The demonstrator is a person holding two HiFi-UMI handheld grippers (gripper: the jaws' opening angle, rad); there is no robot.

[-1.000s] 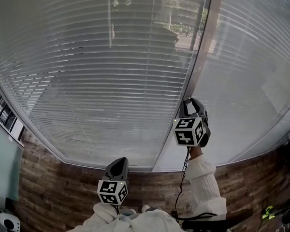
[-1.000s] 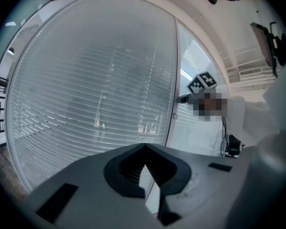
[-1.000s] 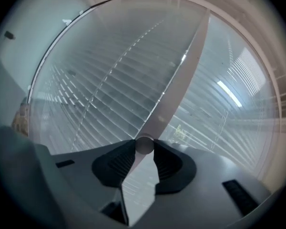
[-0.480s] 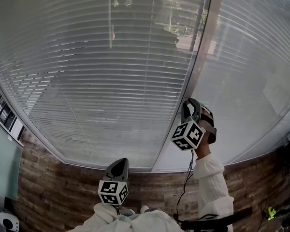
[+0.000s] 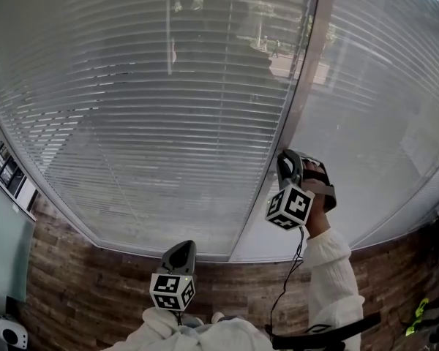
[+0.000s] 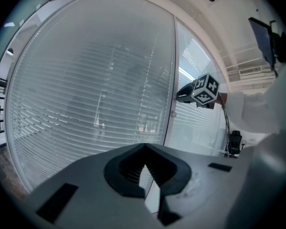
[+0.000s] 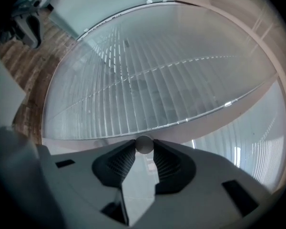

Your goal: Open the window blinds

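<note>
White horizontal blinds (image 5: 154, 108) hang inside the big pane, their slats part tilted, with a street showing faintly through them. A small round grey knob (image 7: 144, 144) sits on the upright frame (image 5: 307, 72) between the panes, and it also shows as a knob (image 6: 173, 114) in the left gripper view. My right gripper (image 5: 287, 163) is pressed up to that frame and shut on the knob, rolled over to one side. My left gripper (image 5: 181, 251) hangs low near my body, jaws shut and empty, pointing at the blinds (image 6: 100, 104).
A second pane with blinds (image 5: 384, 108) lies right of the frame. Dark wood-pattern planks (image 5: 80, 291) run below the window. A black chair (image 5: 329, 335) stands at the lower right, and a white device (image 5: 11, 335) sits at the lower left corner.
My right gripper has rolled on the knob; its marker cube has turned and the hand swung out to the right. The left gripper has stayed put.
</note>
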